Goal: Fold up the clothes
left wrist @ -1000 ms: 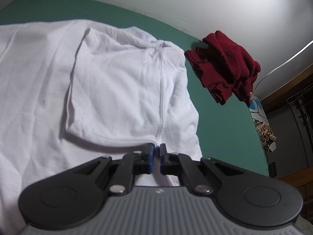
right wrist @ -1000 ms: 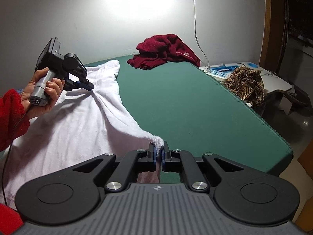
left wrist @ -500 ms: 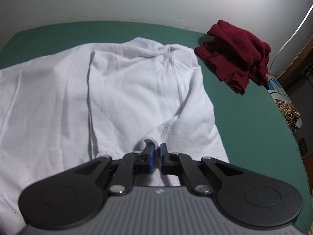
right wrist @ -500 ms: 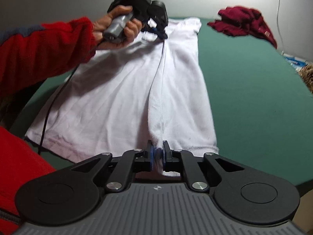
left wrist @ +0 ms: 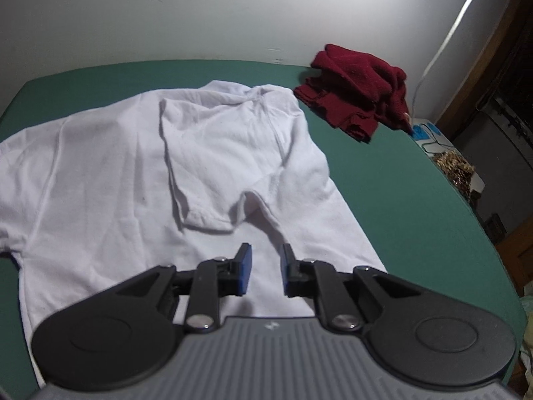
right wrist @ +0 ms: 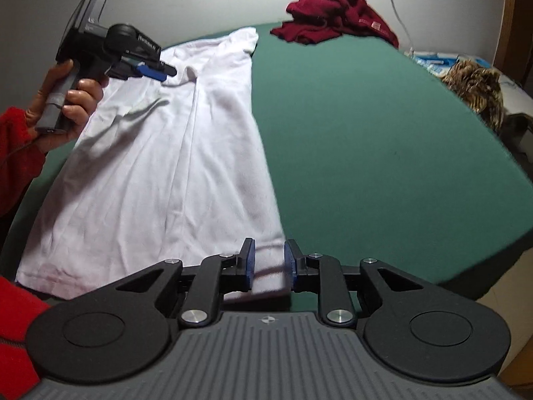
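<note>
Closest in the right wrist view, the right tool has its two blue pads apart. They have just been opening. The bottom corner of the white shirt lies between them, but the pads do not press on it. A second ago they pinched that corner.

In the left wrist view, the left tool also has its pads apart, and these too have just been opening. Nothing is between them; the shirt lies flat below. A second ago this tool was shut on the cloth by the sleeve. Now the sleeve rests folded over on the shirt's chest, with its end just ahead of the pads. This tool has pulled back and lifted a little.

The shirt lies spread on the green desk, with one long side folded in. Before, that side was held up off the desk.

Farther off, a hand in a red sleeve holds the left tool over the shirt's top end.

At the far edge of the desk, by the wall, sits a dark red heap of clothes, well apart from the shirt.
</note>
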